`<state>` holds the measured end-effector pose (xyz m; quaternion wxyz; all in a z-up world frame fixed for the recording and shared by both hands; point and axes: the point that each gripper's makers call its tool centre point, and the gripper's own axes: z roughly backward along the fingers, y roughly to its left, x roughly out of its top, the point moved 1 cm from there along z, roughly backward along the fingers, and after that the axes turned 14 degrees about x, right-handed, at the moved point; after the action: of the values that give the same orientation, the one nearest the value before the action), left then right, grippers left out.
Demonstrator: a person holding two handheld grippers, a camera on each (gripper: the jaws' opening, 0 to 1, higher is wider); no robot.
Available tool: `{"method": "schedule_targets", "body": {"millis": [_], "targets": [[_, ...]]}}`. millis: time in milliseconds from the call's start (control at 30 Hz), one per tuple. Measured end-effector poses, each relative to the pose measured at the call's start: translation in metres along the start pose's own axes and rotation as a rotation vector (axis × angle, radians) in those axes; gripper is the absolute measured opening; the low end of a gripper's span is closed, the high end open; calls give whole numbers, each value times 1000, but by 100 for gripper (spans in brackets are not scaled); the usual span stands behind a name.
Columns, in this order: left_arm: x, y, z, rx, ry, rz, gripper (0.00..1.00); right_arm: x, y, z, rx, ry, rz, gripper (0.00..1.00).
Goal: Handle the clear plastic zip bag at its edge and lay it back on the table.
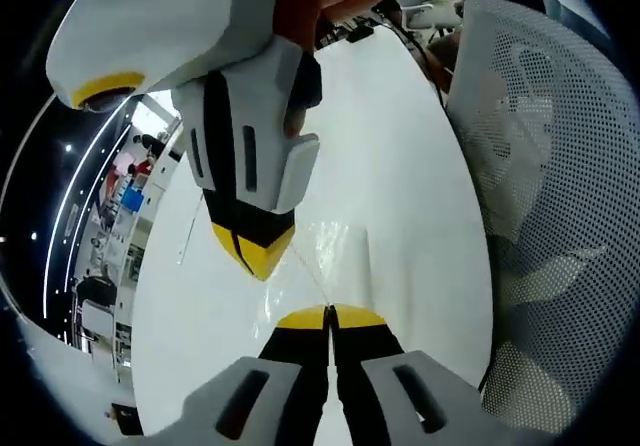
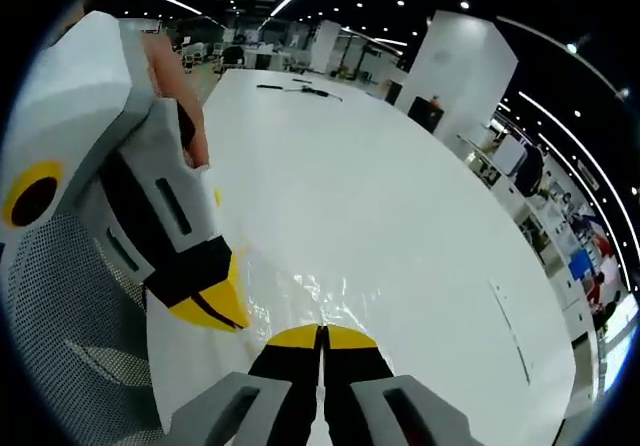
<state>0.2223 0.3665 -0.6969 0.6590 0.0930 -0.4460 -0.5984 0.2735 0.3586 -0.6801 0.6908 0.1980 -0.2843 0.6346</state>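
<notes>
Left gripper [image 1: 328, 316] and right gripper [image 2: 322, 336], both low-centre, are each clamped on the zip bag [image 2: 300, 301] edge. The bag is above the white table [image 2: 400, 196].

The table [image 1: 400, 166] is plain glossy white across the middle of both views. The zip bag [image 1: 335, 251] on it is colourless and see-through, showing as pale glints near the centre. The left gripper [image 1: 328, 316], at the bottom centre of its own view, has yellow tips on black jaws with light grey housing; the right gripper [image 2: 322, 336] shows the same yellow, black and grey. At the right of the left gripper view, a chair back [image 1: 560, 216] is pale grey mesh, dotted with small dark holes.
</notes>
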Motion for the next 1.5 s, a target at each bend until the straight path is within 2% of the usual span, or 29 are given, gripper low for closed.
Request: {"method": "schedule_targets", "body": {"millis": [333, 633, 767, 867, 967, 1100, 1267, 1400, 1433, 1500], "targets": [[8, 10, -3, 5, -4, -6, 0, 19, -17, 12, -83, -42, 35, 0], [12, 31, -7, 41, 0, -31, 0, 45, -33, 34, -147, -81, 89, 0], [14, 33, -8, 47, 7, -46, 0, 52, -31, 40, -157, -96, 119, 0], [11, 26, -9, 36, 25, -75, 0, 53, -23, 39, -150, -95, 142, 0], [7, 15, -10, 12, 46, -91, 0, 45, -11, 32, -128, -69, 168, 0], [0, -8, -13, -39, 76, -98, 0, 32, 3, 24, -95, -42, 151, 0], [-4, -32, -14, -76, 86, -97, 0, 11, 20, 14, -53, -6, 118, 0], [-3, -41, -13, -85, 80, -90, 0, -3, 23, 7, -29, 16, 82, 0], [-3, -42, -14, -86, 80, -90, 0, -7, 29, 4, 1, 19, 43, 0], [-3, -43, -12, -87, 78, -89, 0, -8, 30, 4, -4, 15, 49, 0]]}}
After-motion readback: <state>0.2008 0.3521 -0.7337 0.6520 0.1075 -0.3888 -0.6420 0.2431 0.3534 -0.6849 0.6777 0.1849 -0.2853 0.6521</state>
